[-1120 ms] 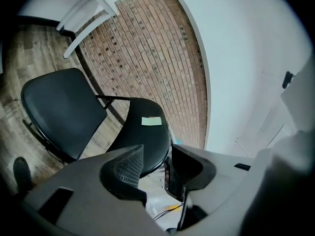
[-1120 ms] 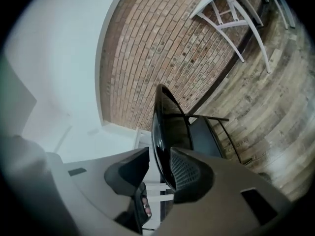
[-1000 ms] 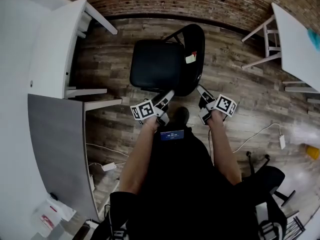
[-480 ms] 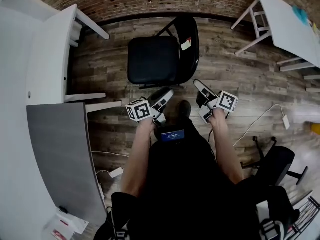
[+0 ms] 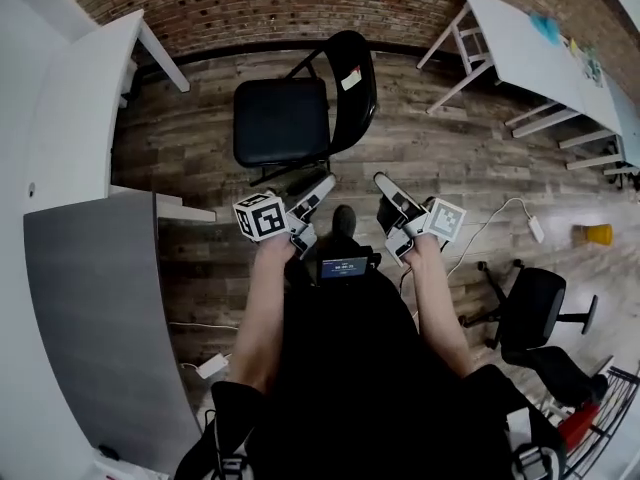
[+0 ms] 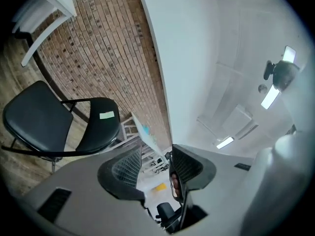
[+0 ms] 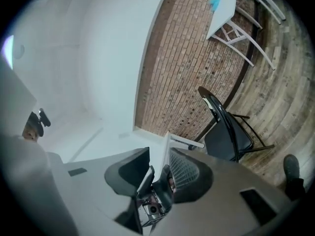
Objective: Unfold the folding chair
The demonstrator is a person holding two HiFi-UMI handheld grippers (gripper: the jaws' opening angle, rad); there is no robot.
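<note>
Standing unfolded, folding chair [image 5: 283,120], left claw [image 5: 319,188] and right claw [image 5: 386,184] parted, empty, shoe [image 7: 291,167] in right gripper view, not left

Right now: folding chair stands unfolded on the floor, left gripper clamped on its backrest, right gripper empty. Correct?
Wrong on the left gripper: it is empty too, fingers apart and clear of the folding chair, as the left gripper view shows. The rest holds: chair unfolded on the floor, right gripper empty.
</note>
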